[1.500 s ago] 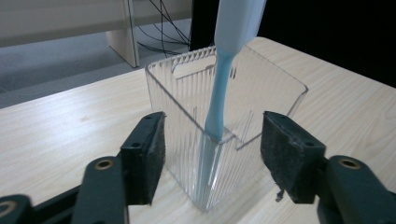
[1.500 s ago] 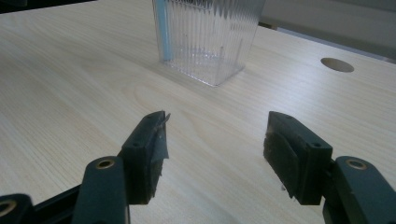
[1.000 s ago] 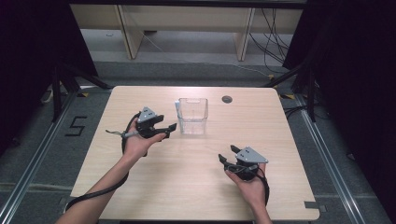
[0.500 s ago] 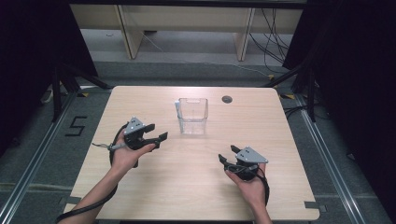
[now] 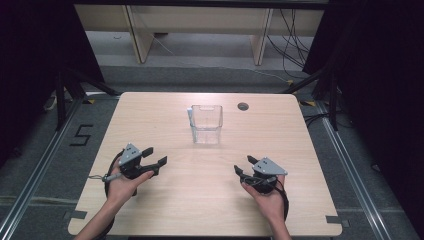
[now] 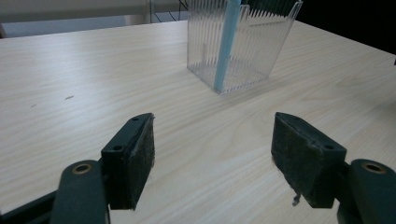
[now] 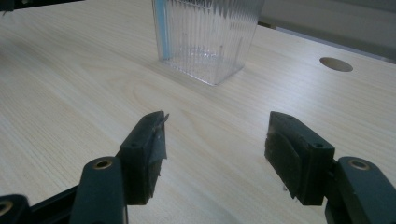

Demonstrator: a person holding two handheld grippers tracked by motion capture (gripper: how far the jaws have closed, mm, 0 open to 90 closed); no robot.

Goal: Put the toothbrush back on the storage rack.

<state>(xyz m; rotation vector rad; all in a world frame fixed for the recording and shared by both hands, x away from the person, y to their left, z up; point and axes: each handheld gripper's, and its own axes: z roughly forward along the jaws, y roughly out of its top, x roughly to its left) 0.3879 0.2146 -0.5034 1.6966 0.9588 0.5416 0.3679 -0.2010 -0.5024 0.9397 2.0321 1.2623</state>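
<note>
Container (image 5: 206, 124), clear ribbed plastic, upright near table (image 5: 150, 115) far edge, centre; blue straw-like stick (image 6: 226, 44) inside. Left gripper (image 5: 154, 157) and right gripper (image 5: 243, 167) both spread wide, empty, near front edge, well apart from container. Judgement: approach low and straight, close on opposite walls gently; thin walls may flex or slip.

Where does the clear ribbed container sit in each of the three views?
High view: clear ribbed container at upper centre of the table.
Left gripper view: top, right of centre, beyond the open jaws.
Right gripper view: top centre.
Shared landmark: the light blue strip on the container's wall.
</note>
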